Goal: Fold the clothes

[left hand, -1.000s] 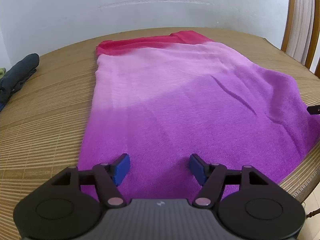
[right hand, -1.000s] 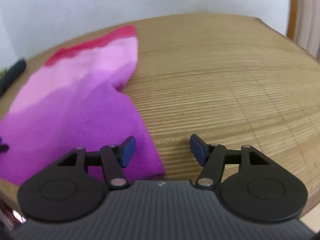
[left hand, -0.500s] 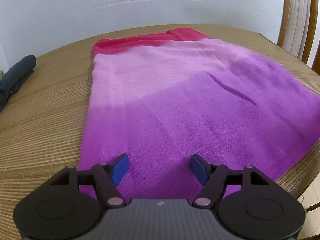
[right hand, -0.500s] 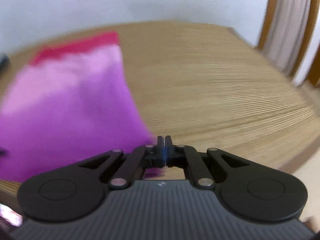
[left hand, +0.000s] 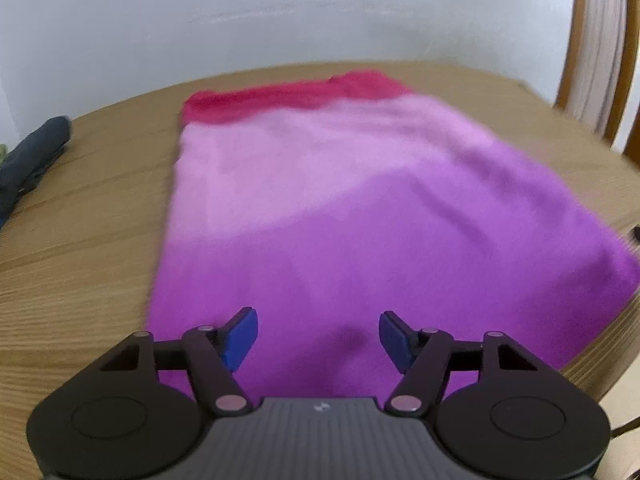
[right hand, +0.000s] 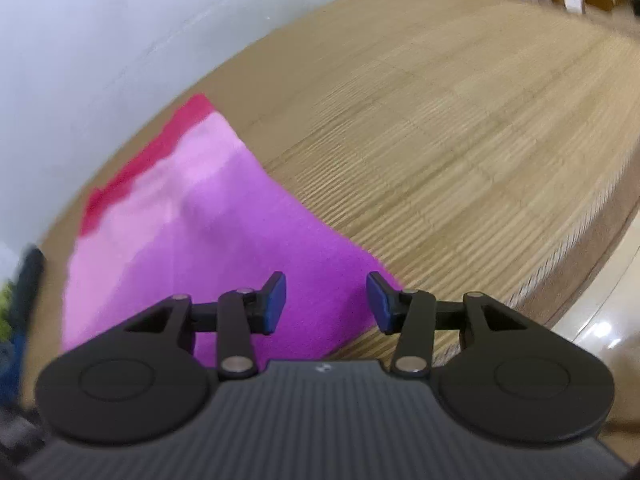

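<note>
One garment [left hand: 352,220] lies spread flat on a round woven tabletop [left hand: 80,248]. It shades from red at the far edge through pale pink to deep purple nearest the cameras. Two sets of tongs are in view, each with two blue pads. The left tongs [left hand: 318,334] hover wide open over the purple near edge, holding nothing. The right tongs [right hand: 326,300] are also open and empty, poised over the garment's near right corner by the tabletop rim. One dark folded cloth [left hand: 32,160] sits at the far left, well apart. Both views are motion-blurred.
</note>
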`<move>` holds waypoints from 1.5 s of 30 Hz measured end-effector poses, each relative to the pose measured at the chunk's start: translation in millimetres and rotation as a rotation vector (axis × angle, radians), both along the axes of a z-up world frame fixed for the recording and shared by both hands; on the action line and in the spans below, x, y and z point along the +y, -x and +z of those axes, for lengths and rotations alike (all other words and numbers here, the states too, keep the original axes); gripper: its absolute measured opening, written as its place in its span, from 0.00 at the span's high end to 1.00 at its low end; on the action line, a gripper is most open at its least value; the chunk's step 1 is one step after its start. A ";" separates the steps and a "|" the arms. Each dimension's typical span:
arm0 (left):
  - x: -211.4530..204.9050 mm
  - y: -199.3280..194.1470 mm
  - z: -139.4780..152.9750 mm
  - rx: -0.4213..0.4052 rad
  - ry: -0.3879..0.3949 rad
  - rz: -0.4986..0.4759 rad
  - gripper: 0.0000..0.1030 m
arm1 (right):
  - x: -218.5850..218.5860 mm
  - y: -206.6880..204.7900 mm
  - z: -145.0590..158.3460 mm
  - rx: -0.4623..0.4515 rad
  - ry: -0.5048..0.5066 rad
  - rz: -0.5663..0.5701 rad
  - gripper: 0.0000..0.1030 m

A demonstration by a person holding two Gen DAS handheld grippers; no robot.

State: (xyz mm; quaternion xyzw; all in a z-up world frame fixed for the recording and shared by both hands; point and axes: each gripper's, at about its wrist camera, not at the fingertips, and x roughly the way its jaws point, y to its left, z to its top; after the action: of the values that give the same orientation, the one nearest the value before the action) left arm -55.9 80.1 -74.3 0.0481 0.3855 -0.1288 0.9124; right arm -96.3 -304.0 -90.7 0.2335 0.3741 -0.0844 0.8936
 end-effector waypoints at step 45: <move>-202.5 43.8 -1.0 0.142 -0.093 0.308 0.33 | -51.9 -70.3 -22.3 0.124 0.046 1.012 0.91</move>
State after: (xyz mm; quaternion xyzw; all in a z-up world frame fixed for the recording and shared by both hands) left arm -99.7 -122.4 -75.3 0.0212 0.4571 0.0274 0.8887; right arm -25.9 -355.9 -113.0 -0.0022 0.4905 0.3371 0.8036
